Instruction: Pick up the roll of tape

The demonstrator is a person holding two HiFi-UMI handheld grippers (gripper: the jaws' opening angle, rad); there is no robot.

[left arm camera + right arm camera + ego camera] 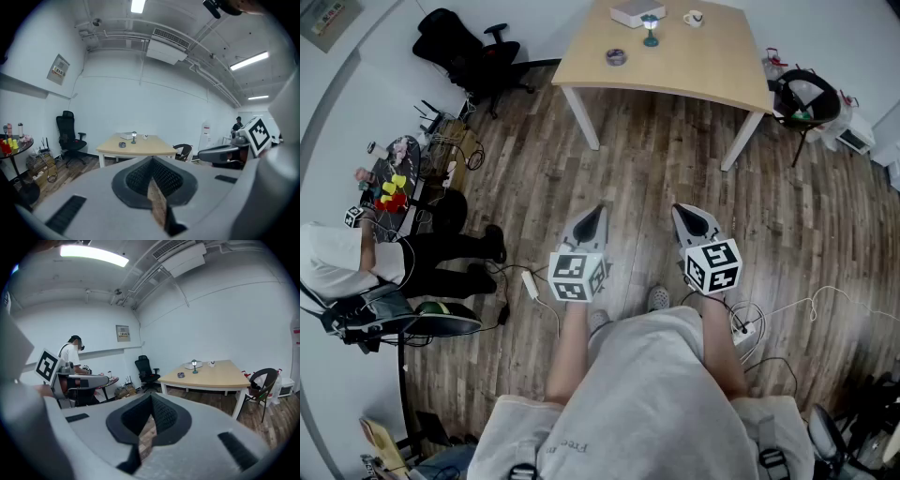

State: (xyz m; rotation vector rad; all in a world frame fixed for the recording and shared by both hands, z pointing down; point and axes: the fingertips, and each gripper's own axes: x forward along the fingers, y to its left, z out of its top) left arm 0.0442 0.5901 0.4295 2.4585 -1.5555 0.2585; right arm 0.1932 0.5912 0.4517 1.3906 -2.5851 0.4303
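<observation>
A grey roll of tape [616, 57] lies on the wooden table [712, 70] far ahead; it shows small in the left gripper view as the roll of tape [122, 145] and in the right gripper view as the roll of tape [181, 375]. My left gripper [600, 208] and right gripper [677, 211] are held side by side over the floor, well short of the table. Both are shut with nothing between their jaws. The left gripper [152, 161] and right gripper [151, 399] point slightly downward toward the table.
On the table stand a small lamp [651, 28], a white box [636, 13] and a cup [694, 18]. A black office chair [464, 52] stands at left, a wicker chair [806, 98] at right. A person [356, 262] sits at a cluttered desk to the left. Cables [750, 319] lie on the floor.
</observation>
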